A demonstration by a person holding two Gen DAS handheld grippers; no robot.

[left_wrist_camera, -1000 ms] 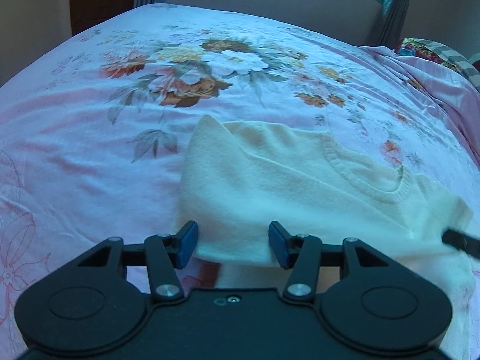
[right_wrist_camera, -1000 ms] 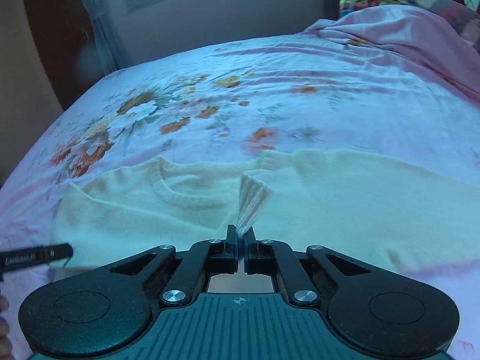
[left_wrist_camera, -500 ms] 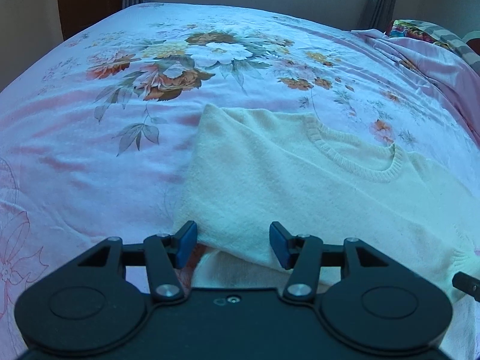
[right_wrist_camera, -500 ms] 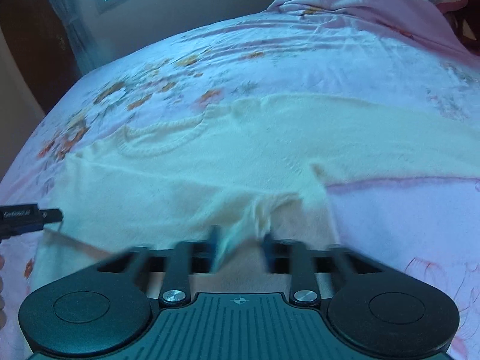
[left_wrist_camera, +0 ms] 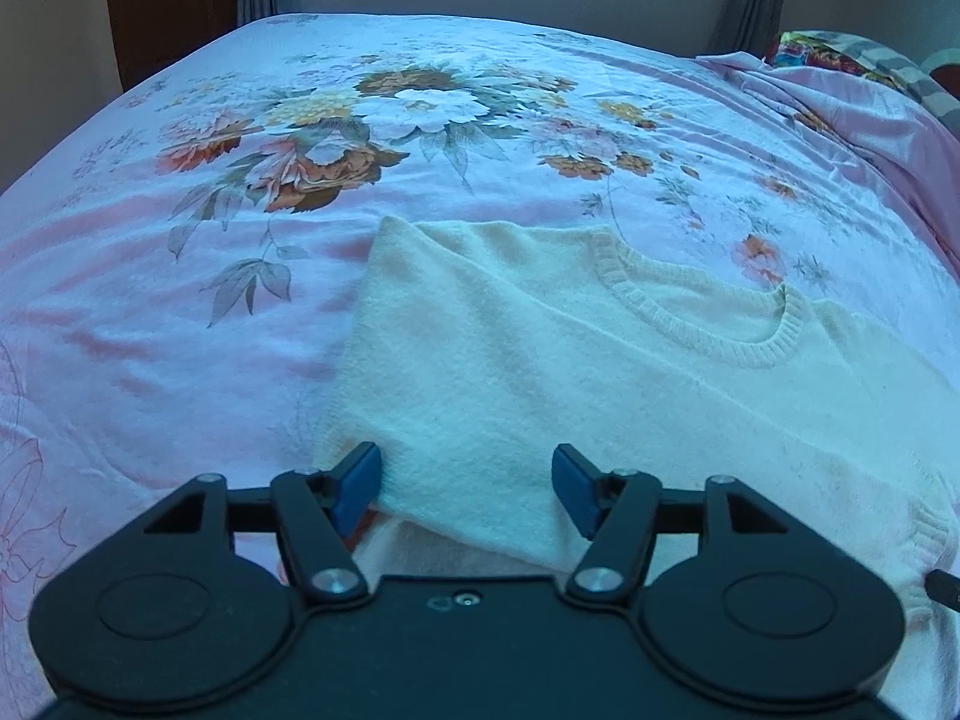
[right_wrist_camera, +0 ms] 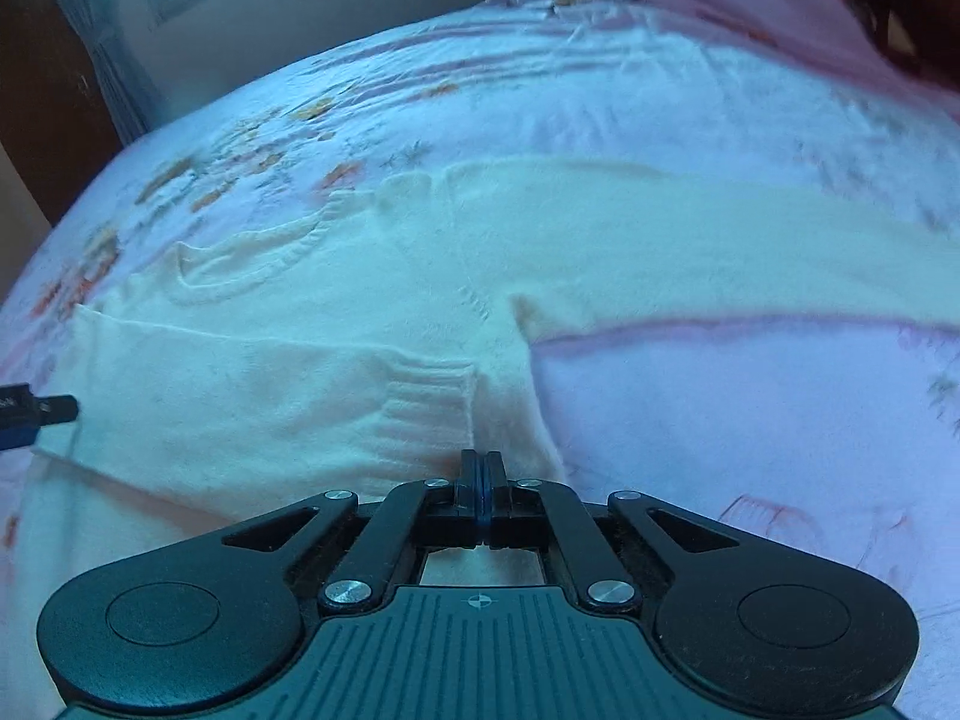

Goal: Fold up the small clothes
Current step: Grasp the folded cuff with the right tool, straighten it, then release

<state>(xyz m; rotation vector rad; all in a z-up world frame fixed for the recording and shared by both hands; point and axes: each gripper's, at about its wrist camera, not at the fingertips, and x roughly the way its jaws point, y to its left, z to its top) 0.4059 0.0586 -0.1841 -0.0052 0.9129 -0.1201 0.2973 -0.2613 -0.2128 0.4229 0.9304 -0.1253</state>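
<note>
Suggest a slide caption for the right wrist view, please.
Shut right gripper above cream sweater, one sleeve folded across, on floral bedsheet.

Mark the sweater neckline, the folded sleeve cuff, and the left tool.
sweater neckline (left_wrist_camera: 708,333), left wrist view, on the ribbed collar band.
folded sleeve cuff (right_wrist_camera: 429,399), right wrist view, on the ribbed end.
left tool (left_wrist_camera: 467,483), left wrist view, midway between the open blue fingertips.

The sweater (left_wrist_camera: 540,360) lies flat on the bedspread (left_wrist_camera: 180,330), filling the lower right of the left wrist view, its neckline (left_wrist_camera: 720,330) toward the right. One sleeve (right_wrist_camera: 270,408) is folded across the body, low and left in the right wrist view; the other sleeve (right_wrist_camera: 720,240) stretches to the right edge. A crumpled quilt (left_wrist_camera: 852,108) sits upper right.
</note>
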